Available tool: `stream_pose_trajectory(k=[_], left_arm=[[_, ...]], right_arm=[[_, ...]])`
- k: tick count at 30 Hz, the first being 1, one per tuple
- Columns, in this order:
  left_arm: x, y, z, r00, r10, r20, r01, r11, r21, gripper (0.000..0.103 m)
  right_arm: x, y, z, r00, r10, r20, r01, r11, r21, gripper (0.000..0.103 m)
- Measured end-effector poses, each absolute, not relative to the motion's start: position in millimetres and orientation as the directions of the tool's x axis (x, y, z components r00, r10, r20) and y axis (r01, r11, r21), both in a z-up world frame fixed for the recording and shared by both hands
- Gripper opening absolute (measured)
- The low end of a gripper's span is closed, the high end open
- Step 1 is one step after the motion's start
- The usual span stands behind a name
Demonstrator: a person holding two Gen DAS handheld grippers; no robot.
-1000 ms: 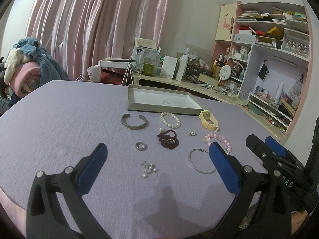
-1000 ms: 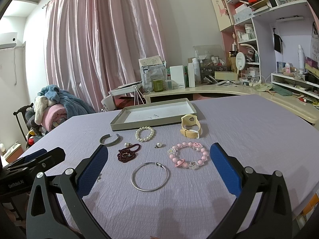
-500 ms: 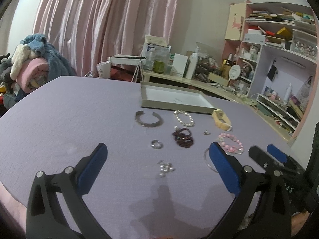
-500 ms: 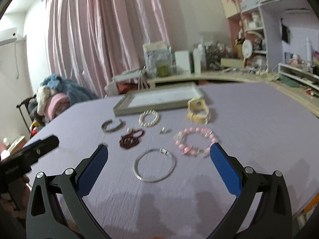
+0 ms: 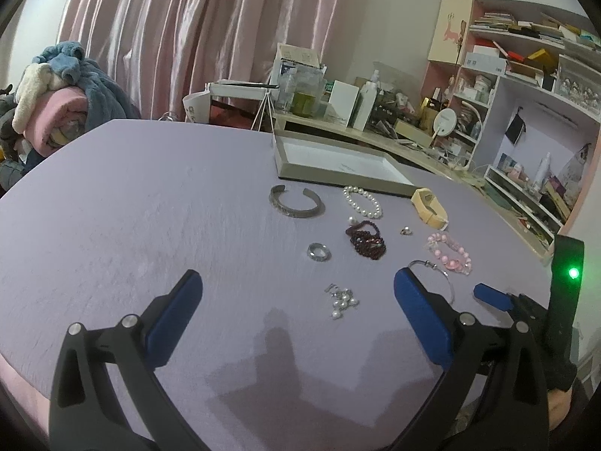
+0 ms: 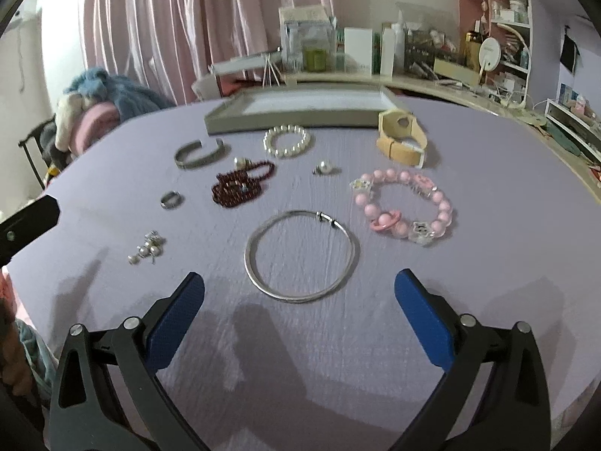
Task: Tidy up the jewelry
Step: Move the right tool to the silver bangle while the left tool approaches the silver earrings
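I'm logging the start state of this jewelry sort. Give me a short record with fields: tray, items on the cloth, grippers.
tray: shallow grey tray at the far side of the purple cloth; no bracelet inside
bangles: silver hoop bangle, open silver cuff
bead bracelets: pearl bracelet, dark red beads, pink bead bracelet
other: beige watch, silver ring, small pearl cluster
left gripper: open, empty
right gripper: open, empty, nearest the hoop bangle
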State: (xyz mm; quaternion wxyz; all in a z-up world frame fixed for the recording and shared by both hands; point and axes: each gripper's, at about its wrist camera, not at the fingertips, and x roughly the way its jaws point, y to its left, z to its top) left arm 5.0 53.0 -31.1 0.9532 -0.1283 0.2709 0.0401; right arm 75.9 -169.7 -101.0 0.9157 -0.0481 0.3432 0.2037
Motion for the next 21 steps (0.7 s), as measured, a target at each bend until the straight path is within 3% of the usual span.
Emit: stream_pose_trajectory(k=[11,18,20,21], left_arm=[[7,58,-36,0.849,-0.019,-0.528,-0.123,0.965,-0.232,0.101],[10,55,-36,0.846,-0.029,-0.533,-0.101,0.972,-0.213,0.101],[11,53,-36,0.844,-0.032,-0.535,-0.092,0.975,-0.204,0.101],[12,51,-36,0.843,-0.034,-0.537,-0.087,0.976,-0.198,0.101]], right_arm=[[101,-150,-99,0.593,0.246,-0.767,-0.382,0.924,0.001,0.097],[112,-146,-98,0.576,0.239,-0.782,-0.386,0.923,-0.002,0.097],[113,-147,-97,0.578,0.251,-0.777,-0.401,0.916,-0.002,0.092],[110,-149,-96,0.584,0.261,-0.769,-0.409,0.912,-0.001,0.08]])
